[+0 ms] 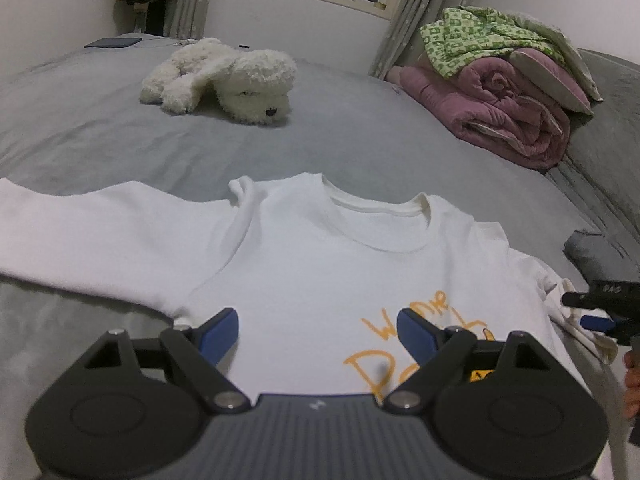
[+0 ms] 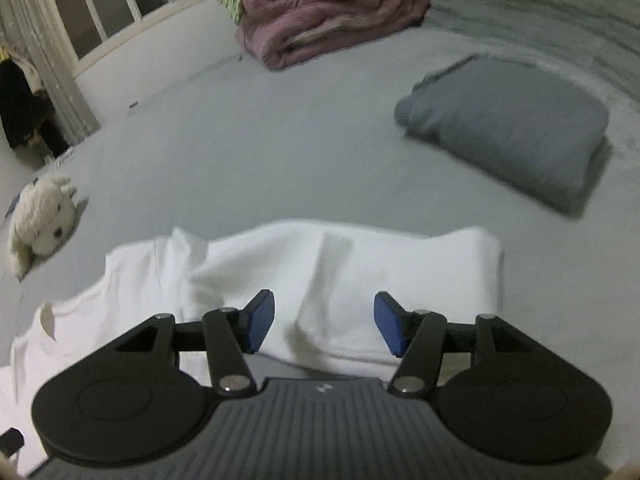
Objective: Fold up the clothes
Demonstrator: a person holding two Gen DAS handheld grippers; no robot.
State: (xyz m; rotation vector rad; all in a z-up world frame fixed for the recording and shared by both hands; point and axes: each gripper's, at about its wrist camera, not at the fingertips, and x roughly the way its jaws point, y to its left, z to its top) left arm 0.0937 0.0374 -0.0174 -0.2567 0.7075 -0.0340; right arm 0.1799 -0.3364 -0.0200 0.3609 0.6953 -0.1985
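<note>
My white T-shirt (image 1: 320,248) lies flat on the grey bed (image 1: 120,132), front up. My left view shows its round neck hole and orange writing, which my right view does not show. My left claw (image 1: 318,334) hangs over the T-shirt's chest, spread wide and holding nothing. My right claw (image 2: 324,326) is spread wide too, empty, over the T-shirt's sleeve. Only my right view shows a folded grey cloth (image 2: 508,128) beyond that sleeve. Both views show the white toy dog (image 1: 224,80) and the pink blanket (image 1: 496,108), well beyond the T-shirt. A green patterned cloth (image 1: 480,36) sits on the blanket.
</note>
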